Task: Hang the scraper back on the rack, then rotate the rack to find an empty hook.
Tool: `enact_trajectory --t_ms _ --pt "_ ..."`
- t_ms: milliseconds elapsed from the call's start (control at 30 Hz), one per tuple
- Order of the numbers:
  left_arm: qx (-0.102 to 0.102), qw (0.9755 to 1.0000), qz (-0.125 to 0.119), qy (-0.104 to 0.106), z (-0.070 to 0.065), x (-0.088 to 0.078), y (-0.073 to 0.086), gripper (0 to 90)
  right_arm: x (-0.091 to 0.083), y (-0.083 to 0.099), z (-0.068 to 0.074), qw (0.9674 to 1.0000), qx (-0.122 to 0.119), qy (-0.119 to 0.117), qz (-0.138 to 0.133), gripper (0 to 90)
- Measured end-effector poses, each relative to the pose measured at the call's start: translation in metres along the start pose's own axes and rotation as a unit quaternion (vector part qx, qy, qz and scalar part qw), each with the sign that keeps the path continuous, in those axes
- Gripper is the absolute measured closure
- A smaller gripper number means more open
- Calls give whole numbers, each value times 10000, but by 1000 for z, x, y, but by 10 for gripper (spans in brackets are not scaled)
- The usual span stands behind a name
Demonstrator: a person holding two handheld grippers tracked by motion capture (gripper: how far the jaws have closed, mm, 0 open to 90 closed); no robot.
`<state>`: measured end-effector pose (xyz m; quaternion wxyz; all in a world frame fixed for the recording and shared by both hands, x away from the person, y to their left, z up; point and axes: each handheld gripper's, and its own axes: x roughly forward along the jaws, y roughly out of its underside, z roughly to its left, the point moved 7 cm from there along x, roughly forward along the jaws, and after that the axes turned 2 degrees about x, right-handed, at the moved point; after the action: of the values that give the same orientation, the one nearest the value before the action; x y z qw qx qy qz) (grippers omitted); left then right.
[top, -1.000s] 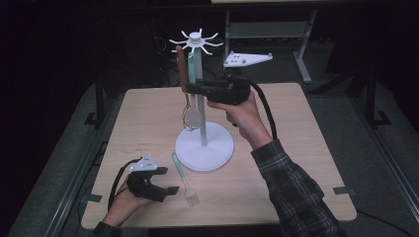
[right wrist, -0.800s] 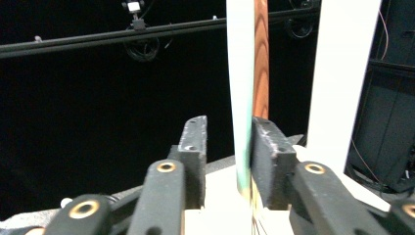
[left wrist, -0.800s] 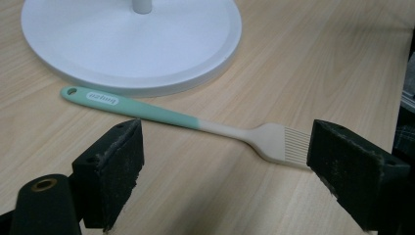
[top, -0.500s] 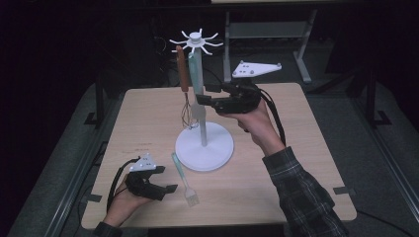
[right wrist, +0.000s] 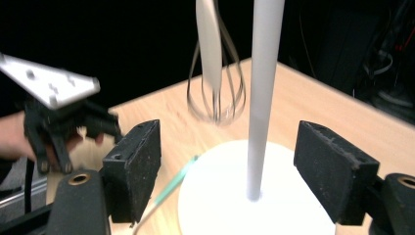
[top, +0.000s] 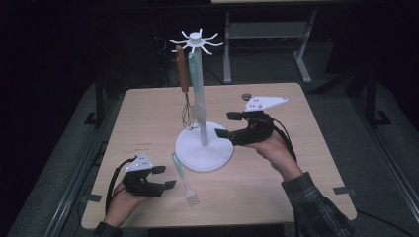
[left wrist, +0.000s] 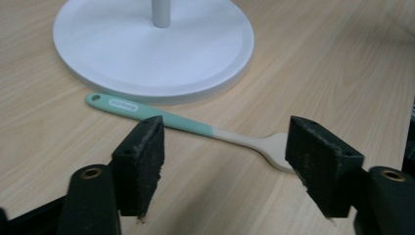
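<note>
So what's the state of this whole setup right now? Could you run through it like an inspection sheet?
Surface: wooden table, bare apart from the job's things.
Job's things: white rack stands mid-table; whisk and pale green utensil hang from its top; green-handled brush lies flat beside the base.
Clutter: nothing seen.
Grippers: left claw open, straddling the brush without touching it, jaws just closing; right claw open, facing the rack's pole, holding nothing, jaws just opening.
Cables: black cable trails from each claw.
Surroundings: dark room, metal table legs behind.
</note>
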<state>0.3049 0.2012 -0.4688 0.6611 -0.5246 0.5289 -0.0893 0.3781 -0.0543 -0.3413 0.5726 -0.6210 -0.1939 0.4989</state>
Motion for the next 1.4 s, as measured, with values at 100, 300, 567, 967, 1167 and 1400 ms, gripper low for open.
enact_trajectory --t_ms 100,300,567,967,1167,1400 --pt "-32 10000 -35 18 0 -2 -2 390 -2 13 -1 10000 49 44 59 250" --pt "-123 9999 -57 98 -1 -6 -4 514 -11 52 -8 9992 274 244 179 226" --pt "-267 9993 -11 246 -1 -10 -8 890 -17 100 -17 9964 504 550 397 204" --pt "-264 9995 -87 158 0 -31 -49 898 -23 139 -17 9941 705 640 517 151" --pt "-108 9997 -105 200 2 -43 -87 898 -27 153 -16 9929 734 751 551 143" --pt "-3 9992 -264 288 6 -56 -139 898 -32 172 -16 9901 793 868 760 144"
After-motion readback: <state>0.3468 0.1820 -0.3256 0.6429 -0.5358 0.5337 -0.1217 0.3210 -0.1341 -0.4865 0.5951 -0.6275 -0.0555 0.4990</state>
